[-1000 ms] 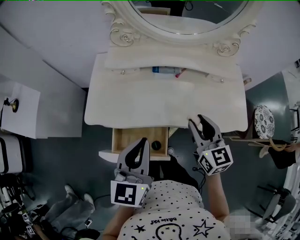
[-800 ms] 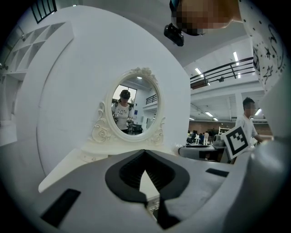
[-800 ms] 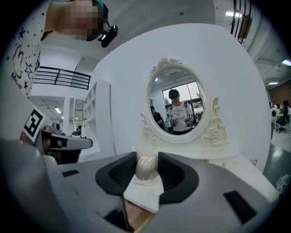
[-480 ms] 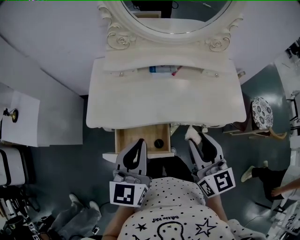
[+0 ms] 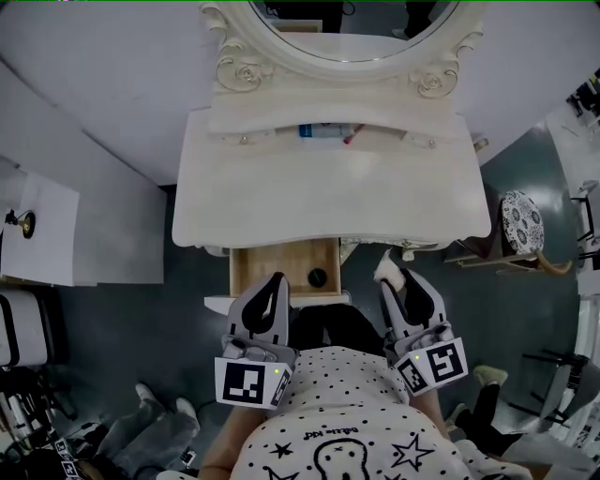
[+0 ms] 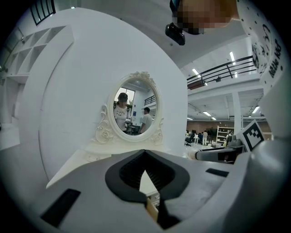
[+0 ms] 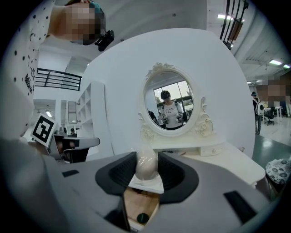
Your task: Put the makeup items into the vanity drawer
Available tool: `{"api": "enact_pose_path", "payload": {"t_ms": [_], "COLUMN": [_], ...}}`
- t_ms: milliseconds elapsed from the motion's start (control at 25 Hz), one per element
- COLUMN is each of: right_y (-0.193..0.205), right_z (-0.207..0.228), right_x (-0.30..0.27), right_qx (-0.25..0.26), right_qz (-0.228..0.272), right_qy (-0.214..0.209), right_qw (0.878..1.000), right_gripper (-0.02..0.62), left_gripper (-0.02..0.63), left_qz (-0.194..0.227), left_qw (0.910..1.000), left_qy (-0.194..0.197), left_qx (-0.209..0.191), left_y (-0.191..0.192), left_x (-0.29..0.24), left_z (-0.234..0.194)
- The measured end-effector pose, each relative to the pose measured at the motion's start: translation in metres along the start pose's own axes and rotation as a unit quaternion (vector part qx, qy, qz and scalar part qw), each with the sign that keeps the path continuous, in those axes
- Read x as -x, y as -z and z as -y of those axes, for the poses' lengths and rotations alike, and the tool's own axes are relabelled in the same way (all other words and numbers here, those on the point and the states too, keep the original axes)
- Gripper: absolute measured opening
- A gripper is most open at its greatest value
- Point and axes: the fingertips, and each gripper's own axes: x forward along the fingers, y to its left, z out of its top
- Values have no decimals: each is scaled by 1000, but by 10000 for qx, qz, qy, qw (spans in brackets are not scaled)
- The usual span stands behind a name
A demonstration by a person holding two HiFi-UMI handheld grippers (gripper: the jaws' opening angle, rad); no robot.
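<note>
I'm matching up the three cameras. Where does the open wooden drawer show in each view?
Head view: the drawer is at centre, pulled out from under the vanity top.
Left gripper view: only a tan sliver of it, low centre.
Right gripper view: low centre, below the held egg-shaped item.
Shared landmark: the oval mirror.

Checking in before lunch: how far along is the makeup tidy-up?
Done: drawer open, one small black round item inside. In hand: right gripper holds a packaged sponge near the drawer. To go: a tube and a red item on the back ledge of the vanity.
</note>
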Motion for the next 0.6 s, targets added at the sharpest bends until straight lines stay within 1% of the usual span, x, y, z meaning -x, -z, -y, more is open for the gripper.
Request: {"api": "enact_pose_path", "payload": {"t_ms": [400, 600], "right_y": [4, 4], "right_z": [-14, -16], "right_x": [-5, -6], "right_qx": [21, 27], "right_qz": [-11, -5], "right_qy": [-162, -179], "right_qw": [9999, 9998], "right_gripper": [155, 155], "left_gripper": [-5, -5], "left_qz": [82, 102], "left_qw": [9996, 9994], "left_qy": [-278, -322], "left_qx": [0, 24], "left_y": [-2, -2], "left_x": [13, 14], "left_z": [-15, -17]}}
